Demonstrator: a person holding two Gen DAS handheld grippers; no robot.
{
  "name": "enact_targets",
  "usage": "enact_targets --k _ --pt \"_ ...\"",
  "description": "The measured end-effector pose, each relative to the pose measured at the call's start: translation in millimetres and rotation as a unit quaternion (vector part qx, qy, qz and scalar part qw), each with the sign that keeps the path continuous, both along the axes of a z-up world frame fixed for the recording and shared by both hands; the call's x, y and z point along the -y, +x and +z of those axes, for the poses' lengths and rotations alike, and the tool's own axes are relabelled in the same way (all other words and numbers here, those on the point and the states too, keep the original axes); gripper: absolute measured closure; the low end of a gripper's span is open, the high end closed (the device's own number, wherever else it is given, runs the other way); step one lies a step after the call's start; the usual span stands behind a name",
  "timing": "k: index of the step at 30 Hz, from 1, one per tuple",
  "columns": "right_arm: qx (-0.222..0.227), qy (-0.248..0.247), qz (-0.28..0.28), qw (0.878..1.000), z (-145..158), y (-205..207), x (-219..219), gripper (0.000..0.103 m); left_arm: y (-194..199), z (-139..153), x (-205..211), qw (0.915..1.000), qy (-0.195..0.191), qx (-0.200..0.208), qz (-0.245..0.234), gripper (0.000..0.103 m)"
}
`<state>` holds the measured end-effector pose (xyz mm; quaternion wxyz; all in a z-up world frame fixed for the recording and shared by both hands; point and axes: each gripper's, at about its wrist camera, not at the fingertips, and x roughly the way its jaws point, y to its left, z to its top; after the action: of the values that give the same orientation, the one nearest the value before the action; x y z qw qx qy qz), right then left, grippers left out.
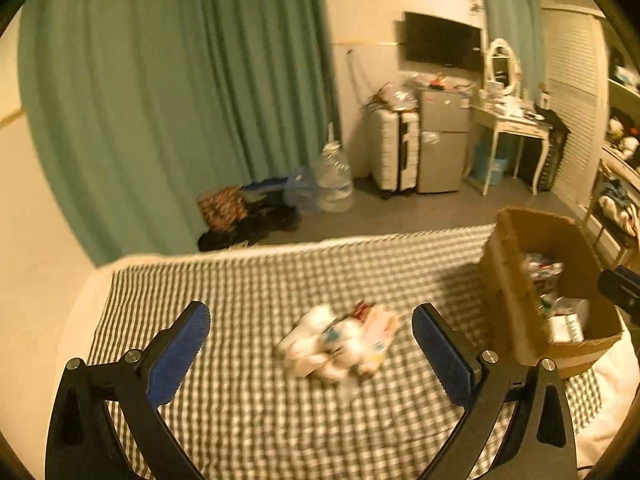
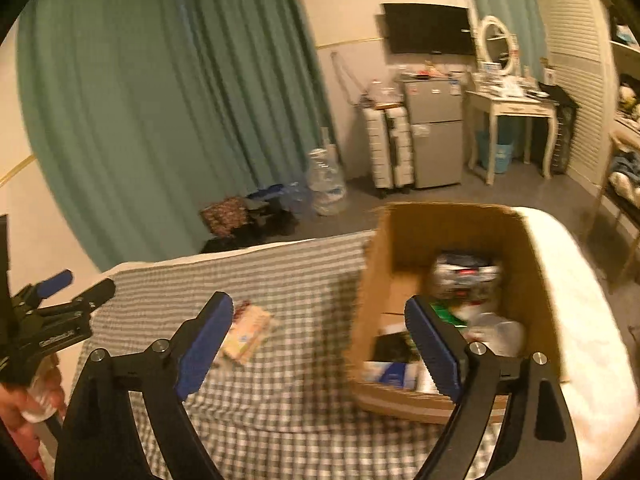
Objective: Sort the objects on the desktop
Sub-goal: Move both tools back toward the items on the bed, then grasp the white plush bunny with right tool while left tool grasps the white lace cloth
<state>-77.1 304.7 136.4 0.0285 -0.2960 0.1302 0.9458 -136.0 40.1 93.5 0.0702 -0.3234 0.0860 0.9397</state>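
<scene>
A blurred pile of white and coloured packets [image 1: 340,338] lies on the checked cloth [image 1: 256,288], between and a little beyond the tips of my open left gripper [image 1: 310,316]. A cardboard box [image 1: 508,280] holding several sorted items stands at the right. In the right wrist view my right gripper [image 2: 320,312] is open and empty above the cloth, its right finger [image 2: 434,348] over the near left part of the box [image 2: 532,264]. A packet [image 2: 248,332] lies just past its left finger. The left gripper shows at the left edge [image 2: 60,304].
The checked cloth covers a bed whose far edge [image 1: 320,242] drops to the floor. Beyond are green curtains [image 1: 160,100], bags and a water jug [image 1: 334,176], a suitcase, a small fridge and a dressing table [image 1: 508,120].
</scene>
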Motion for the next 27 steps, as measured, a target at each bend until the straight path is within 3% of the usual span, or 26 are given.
enact_targets --k 6,12,13,14,16,19,22,24,27 --pt "-0.002 0.001 0.034 0.999 -39 -25 47 0.015 -17 -72 33 0.9984 -0.005 0.026 0.050 0.000" --pt "0.009 0.023 0.045 0.999 -90 -52 76 0.015 -40 -151 29 0.9970 -0.009 0.056 0.053 0.000" --pt "0.013 0.027 0.050 0.998 -97 -57 80 0.016 -45 -162 25 0.9969 -0.008 0.061 0.049 0.000" --pt "0.021 0.034 0.060 0.997 -104 -64 83 0.026 -52 -175 21 0.9968 -0.006 0.068 0.041 0.000" --pt "0.041 0.043 0.084 0.995 -117 -81 90 0.040 -64 -189 17 0.9966 -0.003 0.075 0.033 0.000" --pt "0.056 0.029 0.091 0.994 -133 -102 92 0.041 -78 -205 18 0.9969 0.008 0.074 0.027 0.000" --pt "0.068 0.005 0.086 0.994 -149 -115 90 0.041 -93 -216 27 0.9964 0.048 0.065 0.026 0.000" --pt "0.073 -0.004 0.083 0.994 -158 -119 91 0.041 -108 -226 33 0.9937 0.072 0.082 0.028 0.000" --pt "0.084 -0.005 0.083 0.993 -168 -129 95 0.041 -126 -244 41 0.9897 0.067 0.114 0.054 0.000"
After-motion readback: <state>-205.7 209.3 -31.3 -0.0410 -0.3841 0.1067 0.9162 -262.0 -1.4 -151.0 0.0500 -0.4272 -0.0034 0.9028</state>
